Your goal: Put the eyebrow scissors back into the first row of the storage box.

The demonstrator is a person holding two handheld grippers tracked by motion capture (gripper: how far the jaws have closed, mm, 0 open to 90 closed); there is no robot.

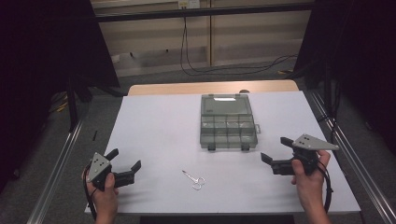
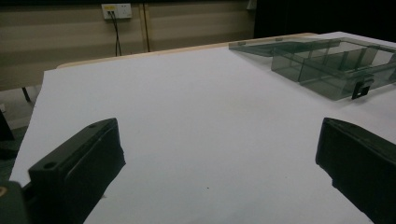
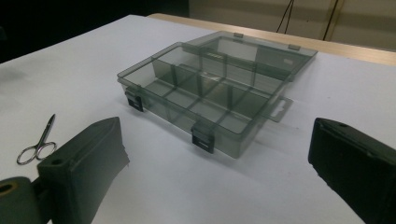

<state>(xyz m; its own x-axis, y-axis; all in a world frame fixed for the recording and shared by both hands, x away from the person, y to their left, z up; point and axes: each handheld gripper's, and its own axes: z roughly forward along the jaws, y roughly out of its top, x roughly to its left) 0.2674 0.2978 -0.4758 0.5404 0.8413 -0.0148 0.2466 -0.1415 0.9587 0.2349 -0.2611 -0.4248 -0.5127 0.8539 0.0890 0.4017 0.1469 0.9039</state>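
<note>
High view: a white tabletop (image 1: 159, 135) carries a smoky transparent compartment box (image 1: 228, 128), lid folded open toward the far edge, set at centre toward the far side. A small pair of scissors (image 1: 194, 179) lies flat on the near part of the tabletop, well apart from the box, blades pointing to the far left. The left gripper (image 1: 125, 164), held in a hand (image 1: 105, 193) at the near left corner, has its jaws spread wide with nothing between them. The right gripper (image 1: 275, 149), held in a hand (image 1: 309, 179) at the near right, likewise has its jaws parted and empty. Right gripper view: the box's two dark latches (image 3: 203, 137) face the jaws, and its compartments appear empty.
</note>
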